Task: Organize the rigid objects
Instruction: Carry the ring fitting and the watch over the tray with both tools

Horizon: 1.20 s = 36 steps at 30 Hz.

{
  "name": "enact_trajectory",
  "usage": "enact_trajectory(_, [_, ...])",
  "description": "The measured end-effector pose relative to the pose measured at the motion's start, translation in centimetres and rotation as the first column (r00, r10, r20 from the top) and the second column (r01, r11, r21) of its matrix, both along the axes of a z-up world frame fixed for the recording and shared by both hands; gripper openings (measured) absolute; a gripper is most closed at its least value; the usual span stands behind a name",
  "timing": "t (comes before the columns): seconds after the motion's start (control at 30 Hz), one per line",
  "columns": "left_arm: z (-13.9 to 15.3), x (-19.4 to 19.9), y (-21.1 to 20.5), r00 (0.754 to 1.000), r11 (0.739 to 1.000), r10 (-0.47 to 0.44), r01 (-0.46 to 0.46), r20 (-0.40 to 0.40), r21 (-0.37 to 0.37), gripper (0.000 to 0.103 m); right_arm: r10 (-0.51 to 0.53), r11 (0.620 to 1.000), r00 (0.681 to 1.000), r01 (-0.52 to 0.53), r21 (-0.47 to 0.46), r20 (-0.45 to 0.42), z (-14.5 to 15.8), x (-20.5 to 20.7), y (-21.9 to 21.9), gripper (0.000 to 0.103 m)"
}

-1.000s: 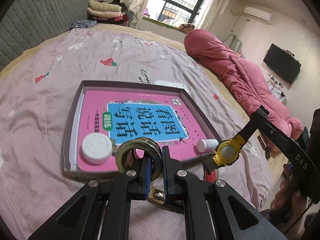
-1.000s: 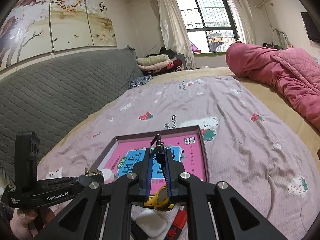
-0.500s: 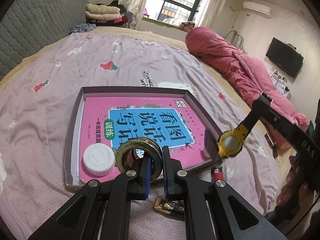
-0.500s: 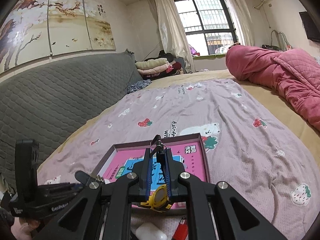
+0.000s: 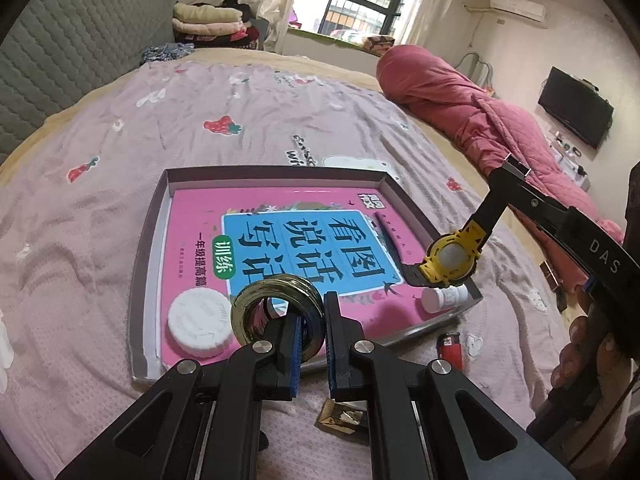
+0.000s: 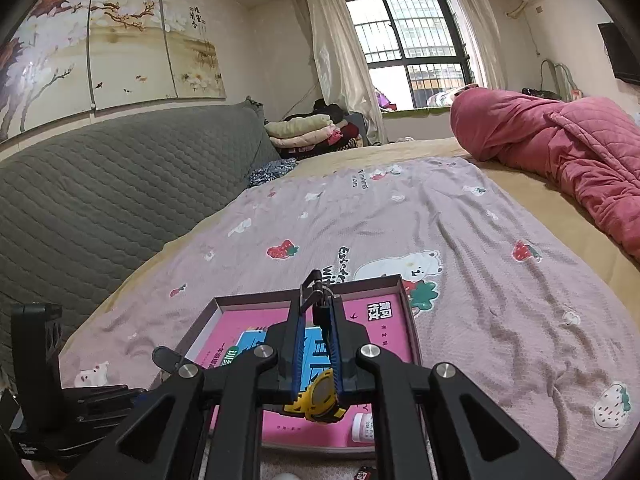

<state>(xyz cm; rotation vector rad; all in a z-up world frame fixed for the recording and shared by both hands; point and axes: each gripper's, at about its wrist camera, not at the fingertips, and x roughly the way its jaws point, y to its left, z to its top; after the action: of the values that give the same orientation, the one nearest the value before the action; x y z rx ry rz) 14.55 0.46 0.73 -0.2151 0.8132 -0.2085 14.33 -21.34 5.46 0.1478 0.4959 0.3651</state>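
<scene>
A shallow box tray [image 5: 149,240] lies on the bed with a pink book [image 5: 288,240] inside. A white round lid [image 5: 200,322] and a small white bottle [image 5: 444,298] rest on the book. My left gripper [image 5: 311,320] is shut on a dark gold tape roll [image 5: 276,308], held above the tray's near edge. My right gripper [image 6: 318,312] is shut on the strap of a yellow watch [image 6: 320,398]. In the left wrist view the watch [image 5: 454,256] hangs above the tray's right corner, over the bottle.
A red lighter [image 5: 451,346] and a small gold packet [image 5: 342,420] lie on the pink bedsheet near the tray. A rolled red quilt [image 5: 472,108] lies at the right. A grey headboard [image 6: 100,200] stands at the left.
Both grippers rose and drew back a little. The watch swung out and then back over the tray's right corner, above the white bottle. The tape roll stays in my left gripper.
</scene>
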Motion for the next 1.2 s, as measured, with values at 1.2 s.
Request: enact_trajectory(1.2, [-3.3, 3.3, -2.2, 0.996, 0.998, -0.025, 0.03, -0.091, 0.059, 0.01, -0.097, 0.989, 0.979, 0.074, -0.131, -0.181, -6.7, 3.8, -1.7, 0.012])
